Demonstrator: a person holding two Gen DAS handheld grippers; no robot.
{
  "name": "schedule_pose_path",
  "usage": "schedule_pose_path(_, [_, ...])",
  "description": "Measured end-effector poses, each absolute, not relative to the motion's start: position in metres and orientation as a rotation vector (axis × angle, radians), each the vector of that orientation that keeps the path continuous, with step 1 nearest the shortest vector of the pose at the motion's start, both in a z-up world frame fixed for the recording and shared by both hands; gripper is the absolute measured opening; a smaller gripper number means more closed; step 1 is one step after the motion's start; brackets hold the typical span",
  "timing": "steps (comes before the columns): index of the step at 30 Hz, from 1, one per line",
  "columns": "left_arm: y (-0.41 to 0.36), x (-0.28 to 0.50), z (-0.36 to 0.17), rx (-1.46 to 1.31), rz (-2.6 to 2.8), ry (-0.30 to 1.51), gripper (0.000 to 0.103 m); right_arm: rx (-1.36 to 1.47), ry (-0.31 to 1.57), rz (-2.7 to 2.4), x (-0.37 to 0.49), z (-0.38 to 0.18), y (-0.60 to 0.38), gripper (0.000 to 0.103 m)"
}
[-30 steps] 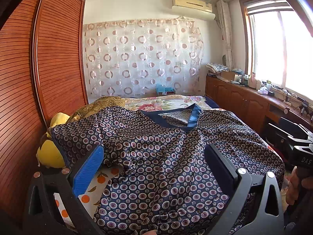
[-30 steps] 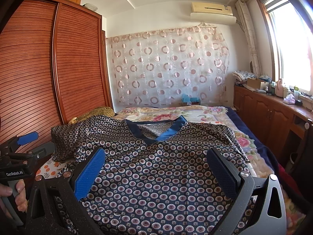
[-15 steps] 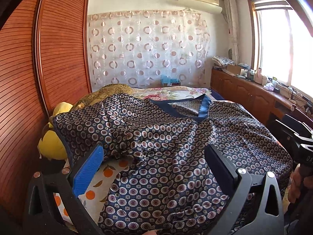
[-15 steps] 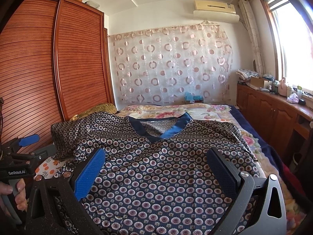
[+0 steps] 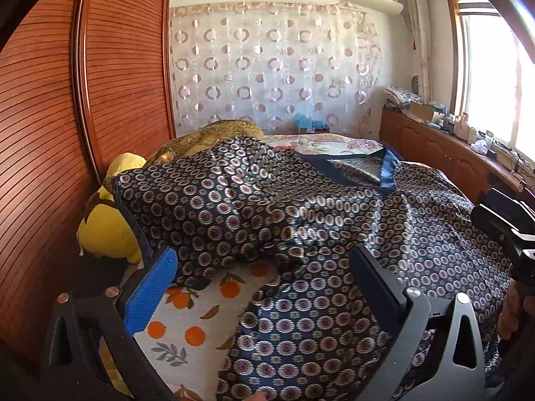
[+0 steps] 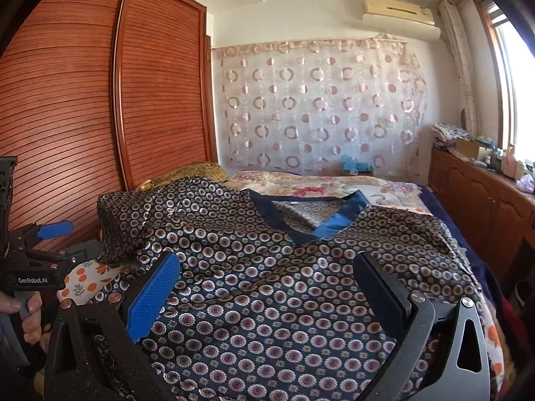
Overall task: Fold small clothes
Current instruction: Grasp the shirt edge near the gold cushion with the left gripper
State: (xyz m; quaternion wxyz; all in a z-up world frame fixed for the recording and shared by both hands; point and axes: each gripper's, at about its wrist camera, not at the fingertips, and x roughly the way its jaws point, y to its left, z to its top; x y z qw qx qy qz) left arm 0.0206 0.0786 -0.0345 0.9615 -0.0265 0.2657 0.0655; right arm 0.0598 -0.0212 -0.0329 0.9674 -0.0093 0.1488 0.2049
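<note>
A dark blue patterned shirt [image 5: 301, 227] with a plain blue V-neck collar [image 5: 384, 173] lies spread face up on the bed. It also fills the right wrist view [image 6: 267, 284], collar [image 6: 331, 224] toward the far end. Its left sleeve [image 5: 187, 200] drapes over a yellow plush toy. My left gripper [image 5: 264, 284] is open and empty above the shirt's left side near the sleeve. My right gripper [image 6: 267, 287] is open and empty above the shirt's lower middle. The left gripper shows at the left edge of the right wrist view [image 6: 43, 244].
A yellow plush toy [image 5: 107, 227] and a gold pillow [image 5: 214, 133] lie at the bed's left, against a wooden slatted wardrobe [image 5: 50, 133]. An orange-print sheet [image 5: 187, 317] shows under the shirt. A wooden cabinet [image 6: 485, 200] with clutter runs along the right under the window.
Both grippers stayed open. The left view has swung left toward the sleeve and the orange-print sheet. The right view has tilted up and drawn slightly closer to the shirt.
</note>
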Motion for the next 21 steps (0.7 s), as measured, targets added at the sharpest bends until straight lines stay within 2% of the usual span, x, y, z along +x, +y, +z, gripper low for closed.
schedule_pose_path(10, [0.137,0.026,-0.051,-0.106,0.149,0.577,0.102,-0.052,0.352,0.517,0.085,-0.031,-0.01,0.103])
schedule_pose_path(13, [0.158,0.031,-0.059,-0.151,0.148,0.604,0.095,-0.051,0.374,0.539,0.089,-0.031,-0.01,0.103])
schedule_pose_path(18, [0.188,0.045,-0.077,-0.208,0.188,0.666,0.076,-0.064,0.415,0.567,0.099,-0.033,-0.012,0.103])
schedule_pose_path(21, [0.193,0.054,-0.091,-0.215,0.188,0.732,0.071,-0.08,0.445,0.583,0.104,-0.034,-0.012,0.103])
